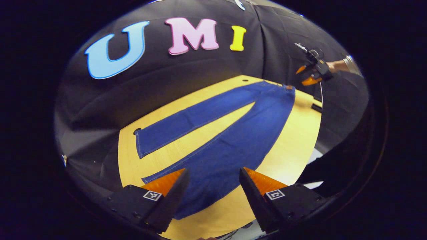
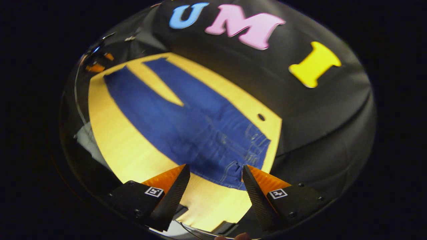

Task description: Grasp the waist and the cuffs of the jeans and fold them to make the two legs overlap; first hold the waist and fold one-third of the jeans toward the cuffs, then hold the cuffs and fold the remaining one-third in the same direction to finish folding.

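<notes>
Jeans (image 1: 230, 140) are lying flat on the yellow surface (image 1: 293, 140), legs spread in a V. Left gripper (image 1: 213, 193) hangs wide open over the near cuff. Right gripper (image 2: 215, 190) is open too, up above the waist (image 2: 247, 156), touching nothing.

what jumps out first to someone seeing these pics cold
The blue jeans lie flat across the yellow table, legs spread in a V. In the left gripper view, the left tongs hang open over the near leg's cuff. In the right gripper view, the right tongs hang open at the waist.
</notes>
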Available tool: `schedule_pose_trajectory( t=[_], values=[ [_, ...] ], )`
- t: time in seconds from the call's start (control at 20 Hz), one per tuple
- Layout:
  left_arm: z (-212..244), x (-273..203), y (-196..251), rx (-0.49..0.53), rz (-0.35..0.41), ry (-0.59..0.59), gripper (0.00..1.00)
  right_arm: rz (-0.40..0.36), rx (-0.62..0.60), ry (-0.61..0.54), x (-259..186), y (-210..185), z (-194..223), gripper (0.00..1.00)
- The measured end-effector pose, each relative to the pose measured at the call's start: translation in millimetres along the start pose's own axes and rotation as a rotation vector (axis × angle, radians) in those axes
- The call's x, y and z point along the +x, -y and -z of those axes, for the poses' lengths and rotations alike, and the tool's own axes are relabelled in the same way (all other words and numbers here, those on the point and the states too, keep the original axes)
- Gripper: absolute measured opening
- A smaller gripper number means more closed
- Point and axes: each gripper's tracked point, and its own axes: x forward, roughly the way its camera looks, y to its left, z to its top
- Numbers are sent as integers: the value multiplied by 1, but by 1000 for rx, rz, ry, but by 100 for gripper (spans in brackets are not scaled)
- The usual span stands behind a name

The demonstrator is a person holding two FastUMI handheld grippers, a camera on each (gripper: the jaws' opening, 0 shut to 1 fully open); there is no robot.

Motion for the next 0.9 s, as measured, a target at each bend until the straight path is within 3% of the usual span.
schedule_pose_trajectory(
  t=[0.15,0.3,0.65,0.7,0.75,0.8,0.9],
  values=[
    [36,17,7,121,117,-170,98,-130,-126,-142,45,1,24,98],
    [67,30,10,222,215,-321,96,-202,-165,-267,76,4,48,98],
    [102,43,12,325,287,-549,96,-310,-103,-390,101,1,71,98],
    [103,39,17,319,319,-575,96,-313,-103,-394,102,2,72,98],
    [101,42,19,299,321,-578,100,-313,-103,-399,103,3,74,98],
    [102,43,16,264,315,-600,95,-310,-103,-403,104,3,76,98],
    [99,44,11,217,307,-611,97,-310,-91,-408,105,3,75,98]
  ],
)
